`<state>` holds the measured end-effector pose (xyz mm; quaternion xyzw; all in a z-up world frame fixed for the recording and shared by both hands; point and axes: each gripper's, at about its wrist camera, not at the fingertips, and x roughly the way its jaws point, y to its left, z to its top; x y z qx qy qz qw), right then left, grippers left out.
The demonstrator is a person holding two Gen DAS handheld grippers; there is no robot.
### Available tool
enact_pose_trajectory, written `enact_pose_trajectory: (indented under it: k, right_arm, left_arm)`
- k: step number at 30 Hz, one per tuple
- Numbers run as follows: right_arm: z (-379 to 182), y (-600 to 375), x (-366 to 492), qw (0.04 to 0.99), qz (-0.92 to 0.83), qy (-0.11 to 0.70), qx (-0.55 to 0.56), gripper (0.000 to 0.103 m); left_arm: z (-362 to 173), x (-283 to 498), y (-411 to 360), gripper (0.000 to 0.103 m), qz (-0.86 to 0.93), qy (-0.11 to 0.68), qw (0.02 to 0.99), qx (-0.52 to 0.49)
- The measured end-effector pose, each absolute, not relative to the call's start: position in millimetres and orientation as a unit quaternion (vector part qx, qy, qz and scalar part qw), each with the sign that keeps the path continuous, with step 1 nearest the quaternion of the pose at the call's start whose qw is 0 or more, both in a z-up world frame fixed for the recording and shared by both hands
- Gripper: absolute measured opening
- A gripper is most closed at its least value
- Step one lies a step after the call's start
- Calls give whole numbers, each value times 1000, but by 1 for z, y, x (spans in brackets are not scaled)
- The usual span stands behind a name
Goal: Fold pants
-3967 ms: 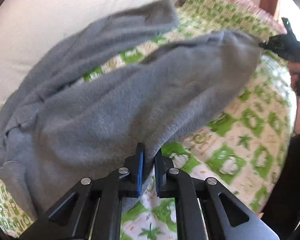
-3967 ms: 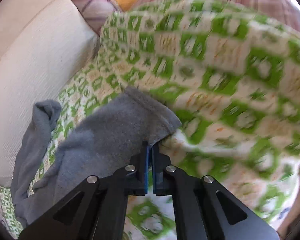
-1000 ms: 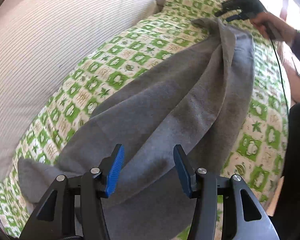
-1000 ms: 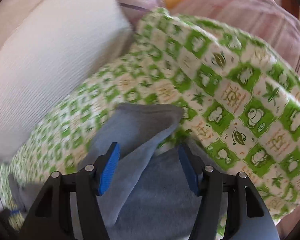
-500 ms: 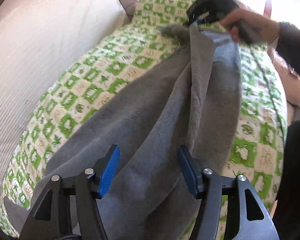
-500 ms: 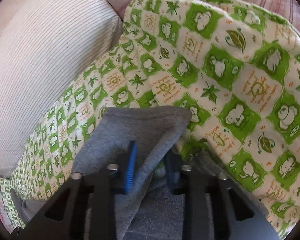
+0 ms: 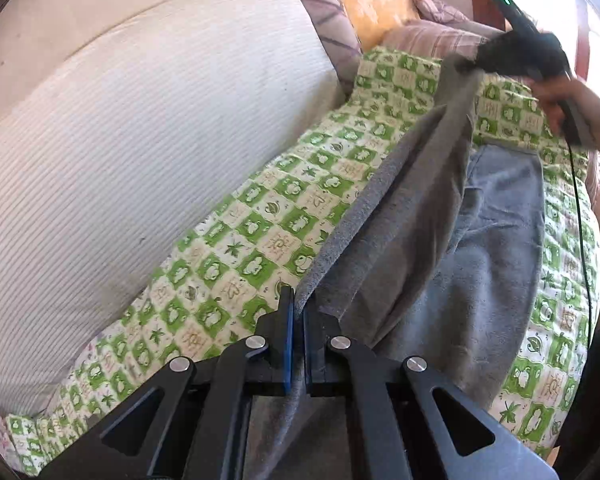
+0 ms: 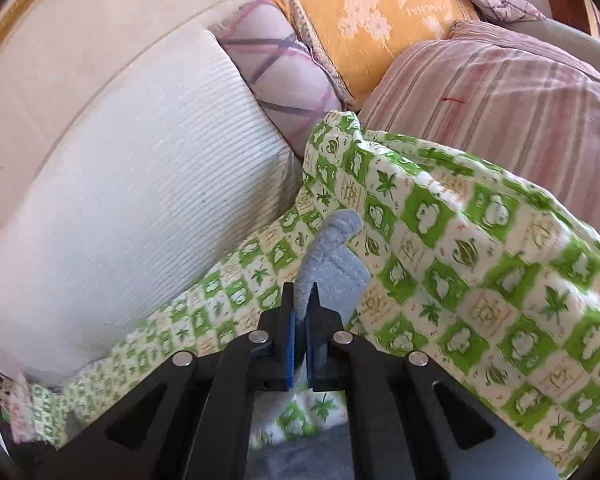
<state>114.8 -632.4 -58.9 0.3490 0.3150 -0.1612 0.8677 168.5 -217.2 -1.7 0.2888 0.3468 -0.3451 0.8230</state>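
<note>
Sofa or daybed scene: a green-and-white checkered cover (image 7: 260, 236) with leaf and cloud prints runs from the lower left to the upper right of the left wrist view, with a big white ribbed cushion (image 7: 140, 120) filling the left and upper left. Top centre of that view shows a pink patterned pillow (image 7: 332, 28) and a yellow floral cushion (image 7: 376, 0). The left gripper (image 7: 296, 312) sits at bottom centre, jaws clenched on a thick edge of the grey pants (image 7: 440, 240); the blue pads (image 7: 287, 344) press the fabric. From there the pants stretch diagonally up to the upper right, one layer lifted as a taut ridge, the other layer lying flat on the cover at right centre. At upper right the right gripper (image 7: 472, 66) pinches the far end of the lifted layer, held by the person's hand (image 7: 568, 96), with a black cable (image 7: 580, 208) trailing down the right side. In the right wrist view the white cushion (image 8: 120, 220) takes the left, the pink pillow (image 8: 284, 84) and yellow cushion (image 8: 376, 12) sit at top centre, and a pink striped blanket (image 8: 500, 92) fills the upper right. The right gripper (image 8: 301, 300) at bottom centre is closed tight on a bunched grey hem of the pants (image 8: 332, 256), which pokes up past the fingertips. The checkered cover (image 8: 480, 260) spreads across the right half, a fold of it raised at centre.
</note>
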Motion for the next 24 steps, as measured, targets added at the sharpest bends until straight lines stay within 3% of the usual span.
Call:
enact_pose_trajectory:
  k: [7,13,16,18,20,21,22,24]
  right_arm:
    - [-128,-616,31,840,-170,371,357,4]
    - [-153,-617,-18,821,-185,370,393,4]
    - [-162,-613,-17,807,-192,393,397,5]
    - [-162,-608,-18,798,-201,401,403,8]
    - [-152,-601,-21,801,-198,398,401,15]
    - [-146,-595,-23,804,-200,396,397,26]
    - [-140,-589,-25,808,-202,393,390,43]
    - [-128,-570,-27,821,-192,380,381,56]
  left_arm:
    - [-54,100,-216,1,-371,377,790,311]
    - [-75,79,-214,3,-371,403,782,298]
    - [-85,87,-212,13,-361,430,776,287]
    - [-80,90,-205,25,-353,438,780,275]
    - [-67,86,-192,43,-345,426,794,264]
    - [-62,85,-184,46,-339,421,801,258]
    - [-55,86,-174,47,-332,417,808,250]
    - [-47,89,-151,47,-315,418,820,233]
